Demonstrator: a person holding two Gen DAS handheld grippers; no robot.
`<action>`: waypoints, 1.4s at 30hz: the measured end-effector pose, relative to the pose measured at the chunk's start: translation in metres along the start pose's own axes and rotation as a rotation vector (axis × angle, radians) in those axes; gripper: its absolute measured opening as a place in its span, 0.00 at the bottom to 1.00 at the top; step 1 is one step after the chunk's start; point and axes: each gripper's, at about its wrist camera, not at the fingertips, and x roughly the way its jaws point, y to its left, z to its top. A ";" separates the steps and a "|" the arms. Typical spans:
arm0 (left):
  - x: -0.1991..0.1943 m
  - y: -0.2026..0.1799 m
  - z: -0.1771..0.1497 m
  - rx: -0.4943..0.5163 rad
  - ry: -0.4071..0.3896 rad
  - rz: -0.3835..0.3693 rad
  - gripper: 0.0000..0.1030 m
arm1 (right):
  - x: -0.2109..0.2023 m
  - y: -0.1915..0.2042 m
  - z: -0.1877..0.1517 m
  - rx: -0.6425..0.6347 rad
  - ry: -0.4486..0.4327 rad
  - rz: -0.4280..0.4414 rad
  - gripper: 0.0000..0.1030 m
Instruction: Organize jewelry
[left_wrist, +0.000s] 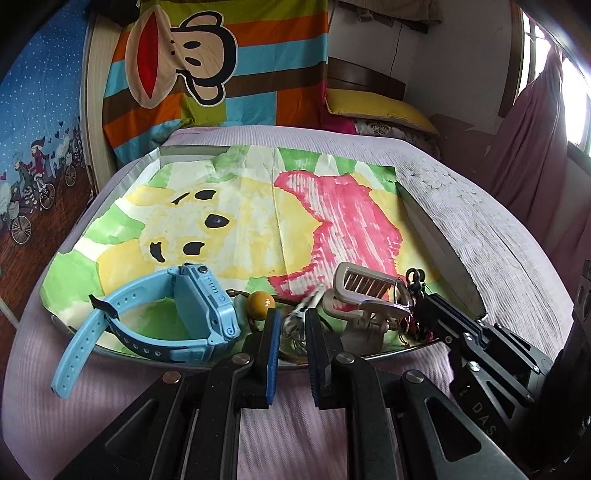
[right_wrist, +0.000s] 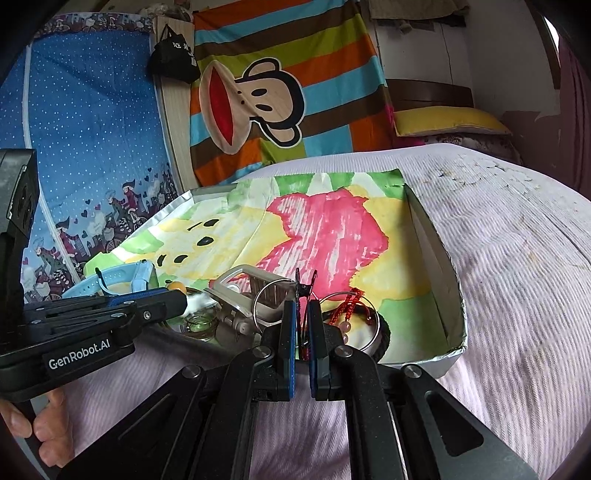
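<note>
Behind everything hangs a striped monkey-print sheet (left_wrist: 207, 66), and below it a lilac bedspread (right_wrist: 517, 258) covers the bed. On that sits a shallow foil-edged tray (right_wrist: 448, 295) lined with a bear-print cloth (left_wrist: 258, 221). My jewelry pile lies along the tray's near edge. At the left end is a light blue watch (left_wrist: 192, 314), its strap hanging over the rim. Next comes a beige hair clip (left_wrist: 364, 291), then thin metal hoops (right_wrist: 267, 301), a red cord with pink beads (right_wrist: 345, 312) and a yellow bead (left_wrist: 260, 301). My left gripper (left_wrist: 290, 334) stands narrowly open around a small silvery piece; whether it grips I cannot tell. My right gripper (right_wrist: 302, 328) is nearly closed on a thin dark piece (right_wrist: 303, 288).
</note>
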 end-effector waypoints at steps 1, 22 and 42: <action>-0.001 0.000 -0.001 0.000 -0.004 0.001 0.13 | -0.002 -0.001 0.000 0.001 -0.008 0.003 0.05; -0.072 0.013 -0.026 0.003 -0.200 0.026 0.58 | -0.055 0.001 -0.010 -0.009 -0.098 -0.033 0.53; -0.147 0.047 -0.091 -0.048 -0.331 0.078 1.00 | -0.133 0.023 -0.039 -0.013 -0.205 -0.004 0.99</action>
